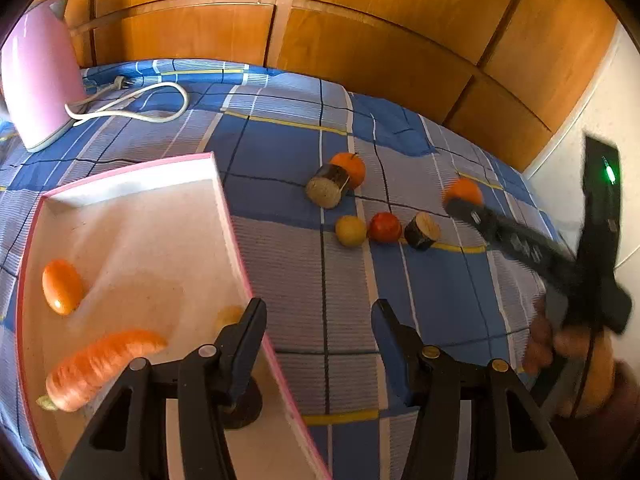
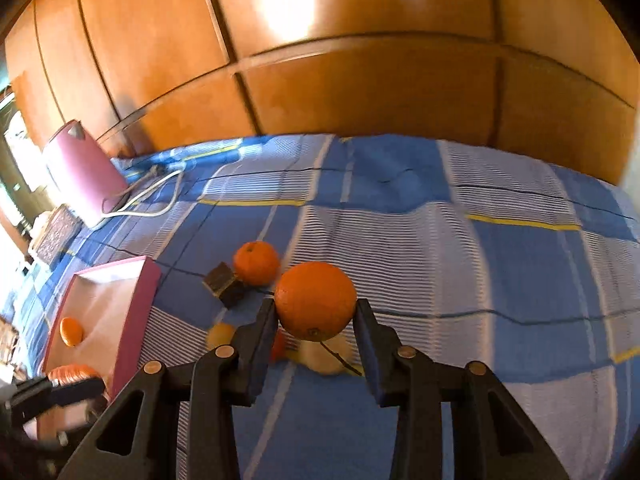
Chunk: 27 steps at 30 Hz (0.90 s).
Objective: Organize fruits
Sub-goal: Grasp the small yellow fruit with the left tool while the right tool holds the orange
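My right gripper is shut on a round orange and holds it above the blue checked cloth. The left wrist view shows that gripper with the orange at the right. My left gripper is open and empty, with its left finger over the pink-rimmed tray. In the tray lie a small orange fruit, a carrot and a yellowish fruit half hidden by the finger. On the cloth lie another orange, a yellow fruit and a red fruit.
Two dark-skinned cut pieces lie among the loose fruit. A pink kettle with a white cord stands at the back left. Wooden wardrobe doors close off the far side. A hand holds the right gripper.
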Motion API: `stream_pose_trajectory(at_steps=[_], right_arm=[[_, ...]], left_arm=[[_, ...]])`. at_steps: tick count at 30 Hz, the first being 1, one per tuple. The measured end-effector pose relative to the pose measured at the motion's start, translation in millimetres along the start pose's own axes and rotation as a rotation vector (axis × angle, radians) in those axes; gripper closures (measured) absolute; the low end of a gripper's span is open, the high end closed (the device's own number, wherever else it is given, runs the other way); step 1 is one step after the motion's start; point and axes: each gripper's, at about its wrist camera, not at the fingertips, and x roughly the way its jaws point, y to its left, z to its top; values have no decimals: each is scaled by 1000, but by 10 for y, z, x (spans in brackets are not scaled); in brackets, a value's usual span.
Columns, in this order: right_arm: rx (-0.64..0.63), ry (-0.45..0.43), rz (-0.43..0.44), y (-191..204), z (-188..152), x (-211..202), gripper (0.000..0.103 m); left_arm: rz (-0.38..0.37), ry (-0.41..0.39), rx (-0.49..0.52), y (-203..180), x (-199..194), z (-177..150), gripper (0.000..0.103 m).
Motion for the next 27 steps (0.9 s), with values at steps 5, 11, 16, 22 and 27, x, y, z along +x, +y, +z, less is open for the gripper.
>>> stream_pose_trajectory(at_steps=[5, 11, 16, 22, 27], right_arm=[[13, 39, -55, -204, -249, -43, 64], [37, 67, -75, -309, -482, 13, 64], [17, 52, -78, -296, -493, 17, 63], [40, 45, -56, -340, -514, 9, 62], [37, 45, -59, -328, -509, 17, 62]], left_arm=[[-20, -12, 20, -119, 76, 113, 43], [-11, -1, 26, -202, 240, 230, 37], [-43, 43, -31, -156, 402, 297, 37], [-51, 54, -57, -136, 553, 388, 54], [-52, 57, -51, -162, 665, 450, 67]])
